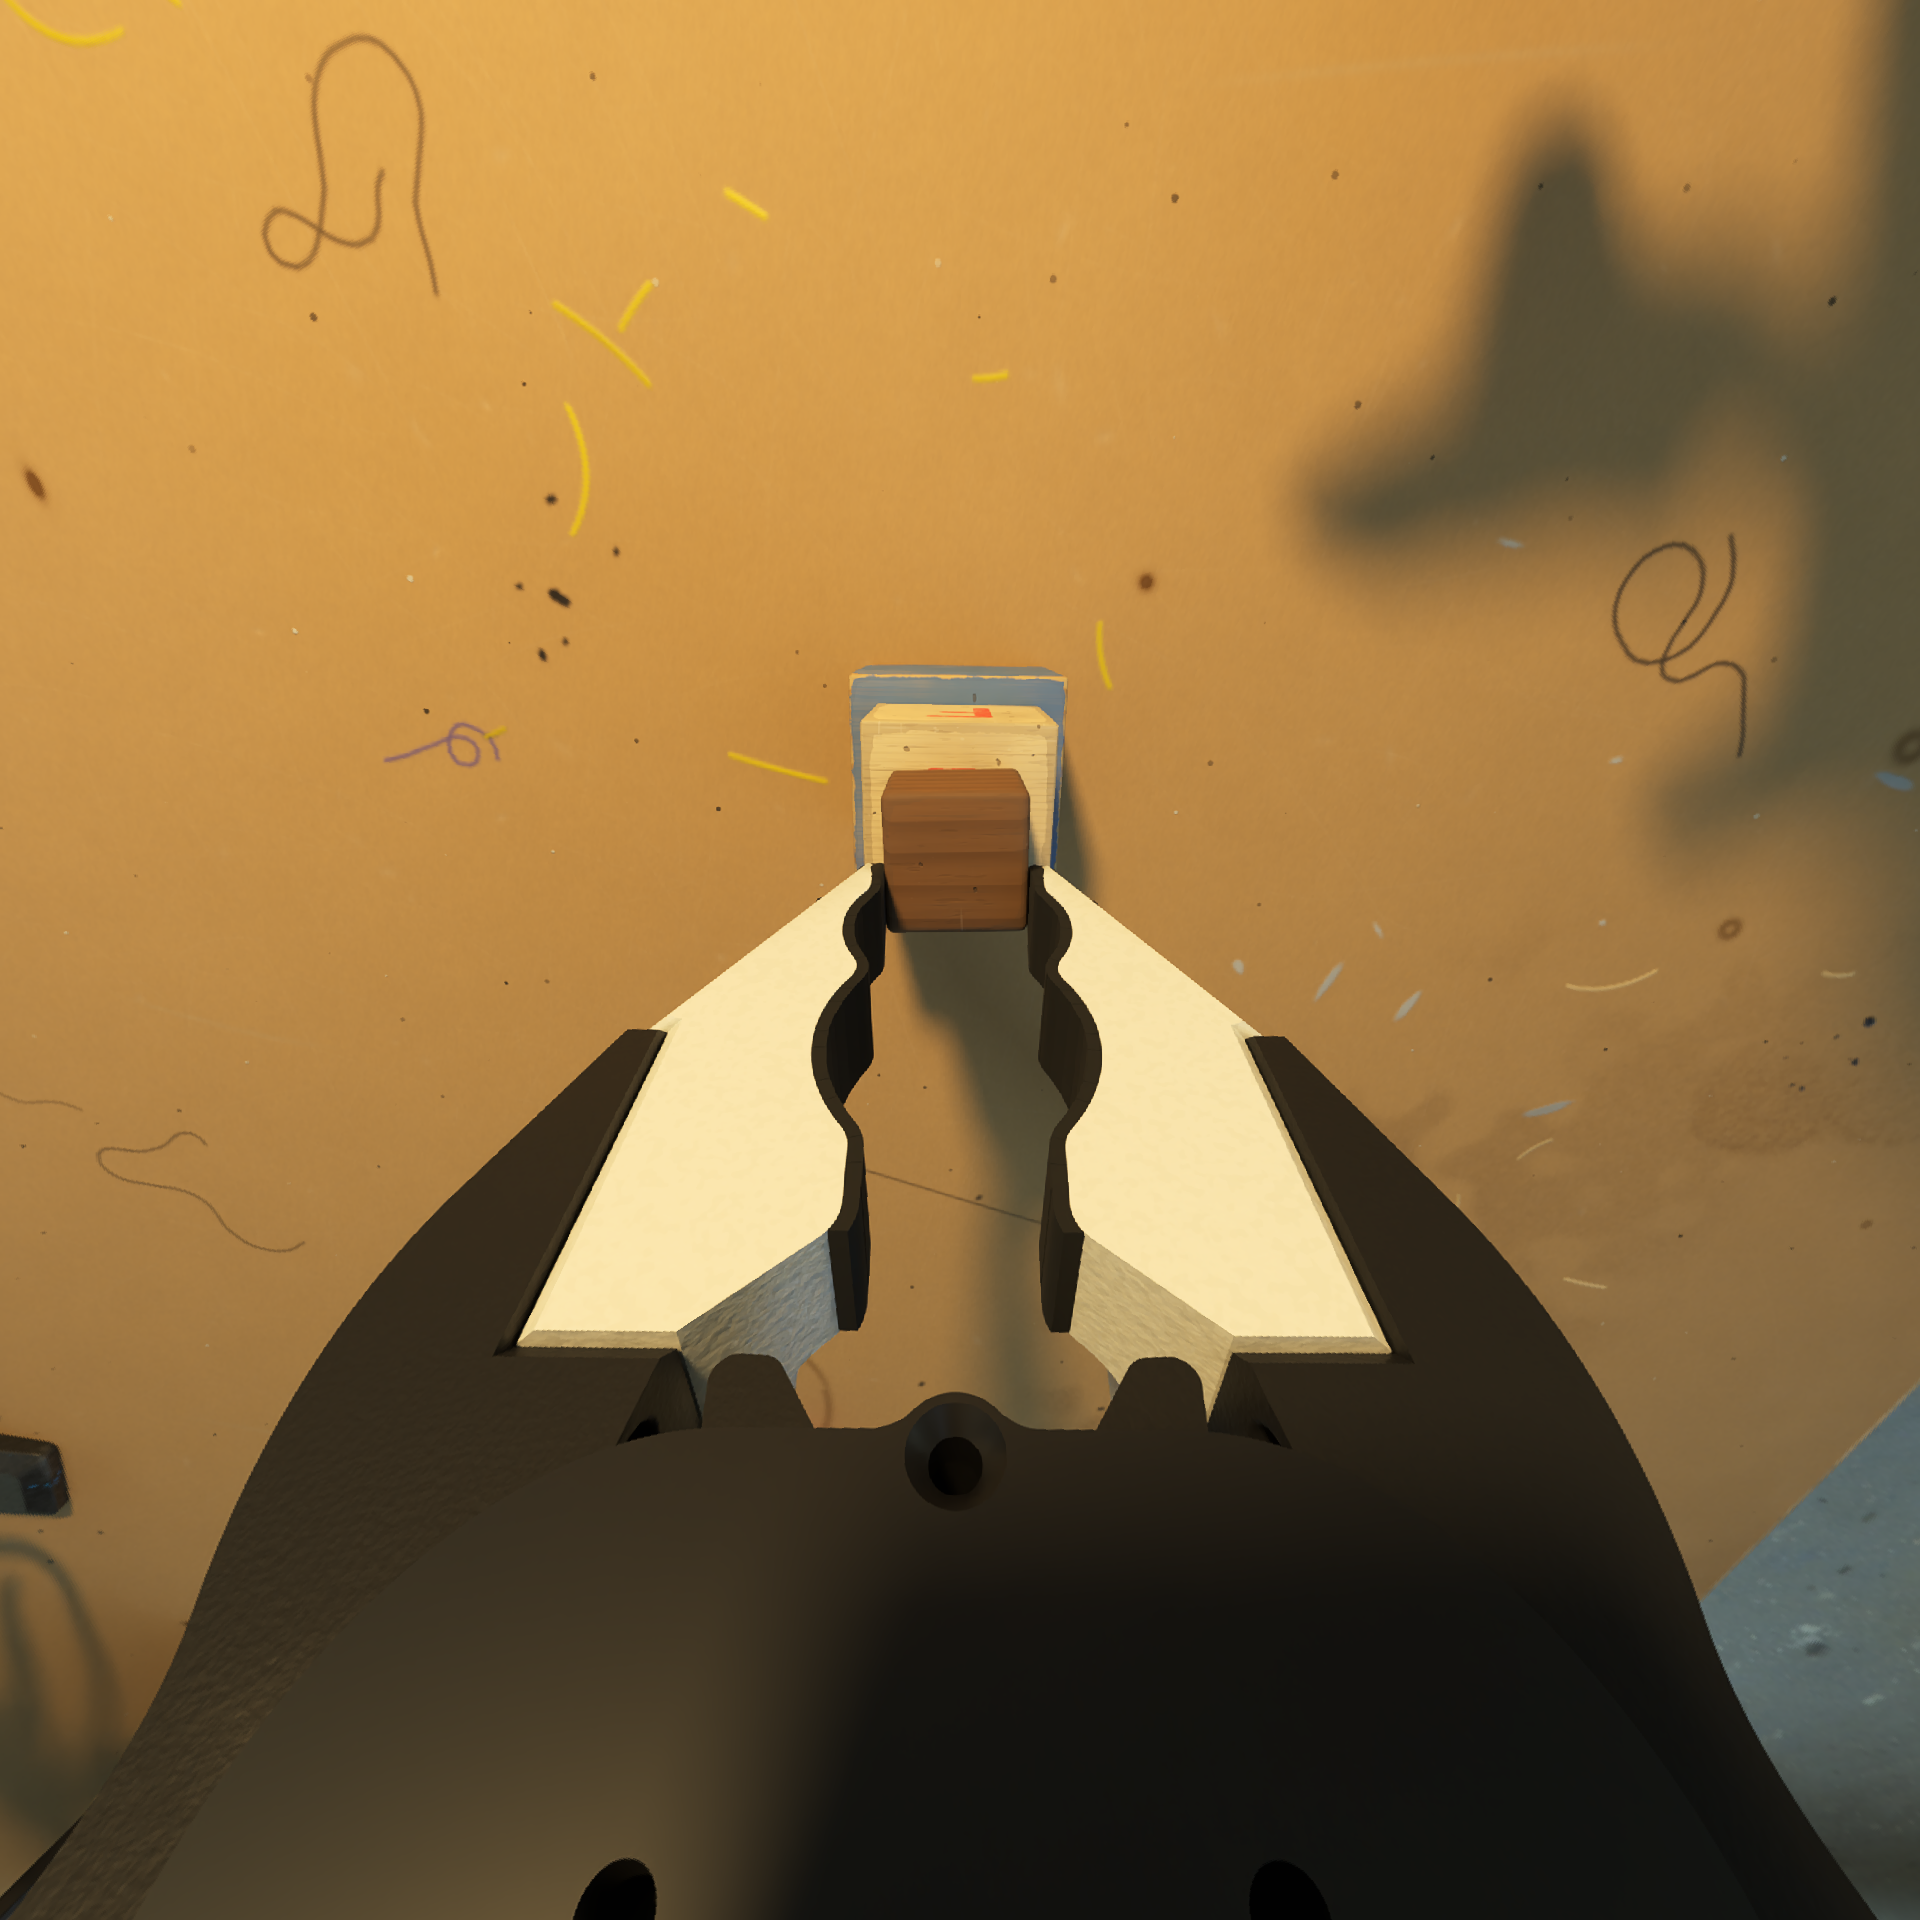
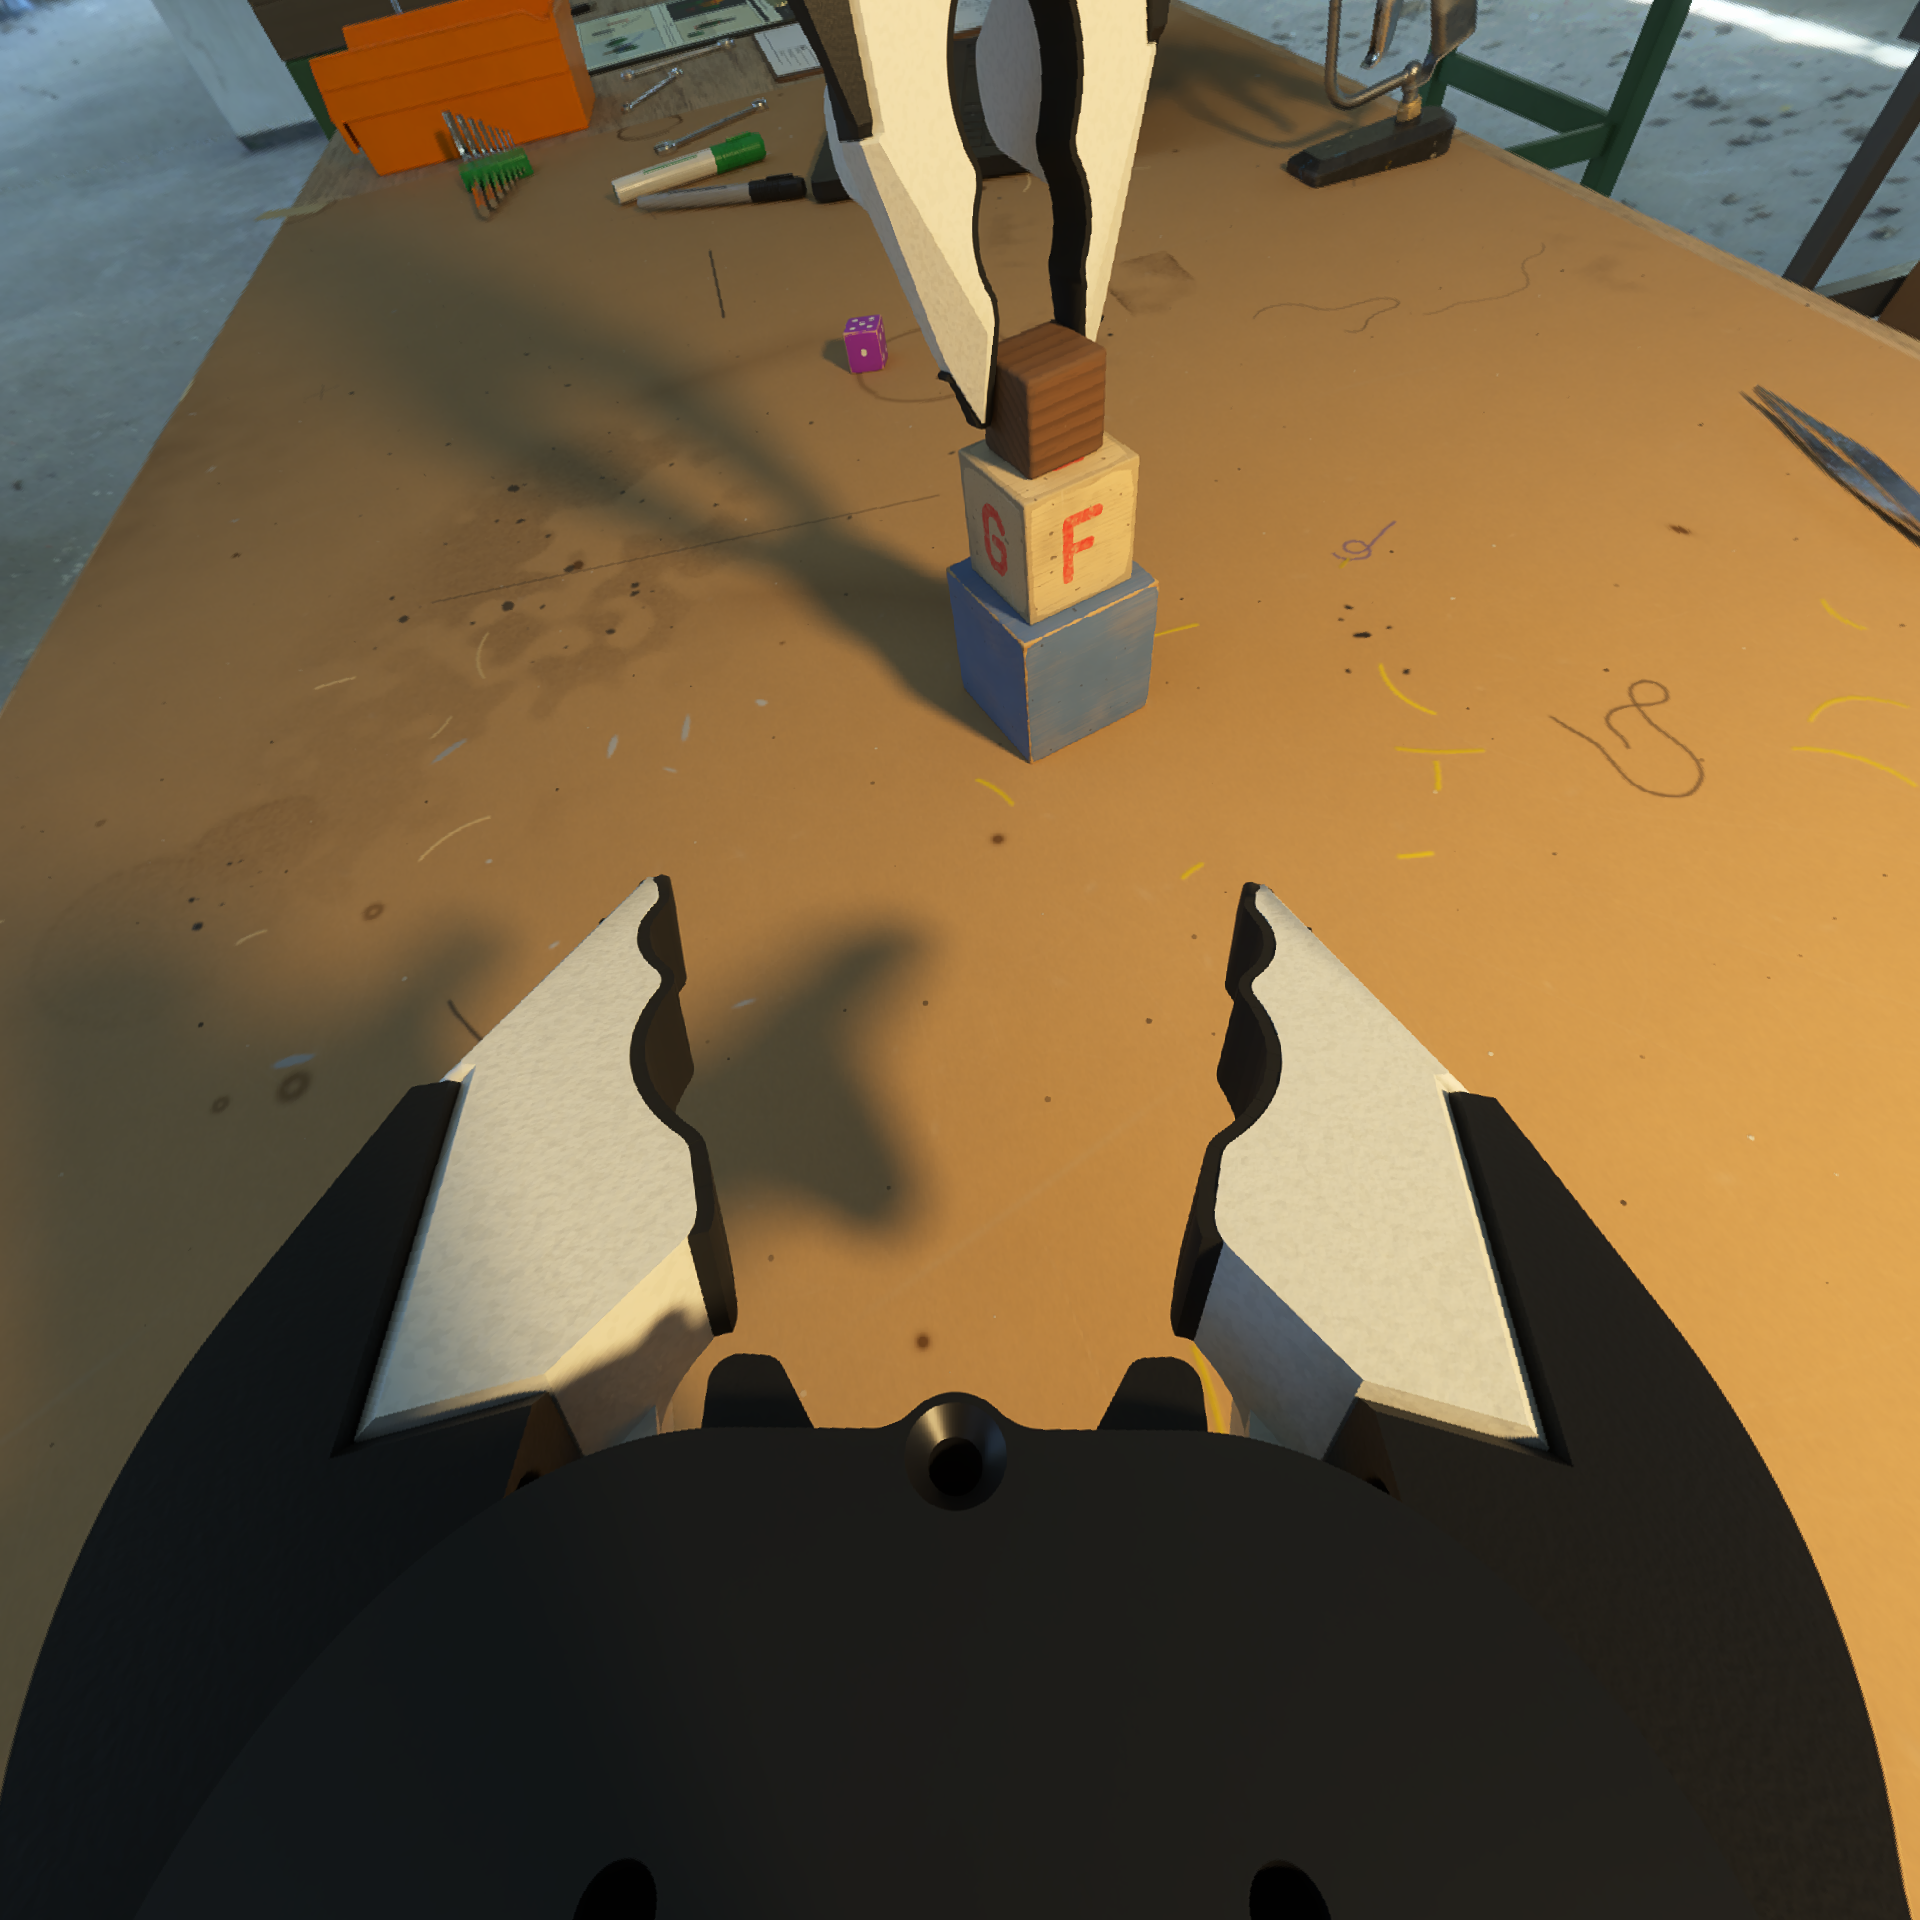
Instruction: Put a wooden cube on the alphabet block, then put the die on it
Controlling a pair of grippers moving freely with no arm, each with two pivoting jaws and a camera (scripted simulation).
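Observation:
A brown wooden cube [image 2: 1047,400] sits on a pale alphabet block [image 2: 1049,530] with red letters, which stands on a larger blue block [image 2: 1055,670]. My left gripper [image 2: 1023,390] comes down from above and is shut on the brown cube. In the left wrist view my left gripper [image 1: 954,894] holds the cube [image 1: 954,847] between its tips, with the alphabet block [image 1: 961,738] and the blue block [image 1: 956,681] below it. A purple die [image 2: 864,343] lies on the table behind and left of the stack. My right gripper [image 2: 954,904] is open and empty, low over the table in front of the stack.
The brown worktable [image 2: 520,727] carries an orange box [image 2: 452,78], a green hex key set [image 2: 490,161], two markers [image 2: 707,171] and wrenches at the far end. A clamp [image 2: 1371,135] stands far right. A metal tool [image 2: 1839,468] lies at the right edge.

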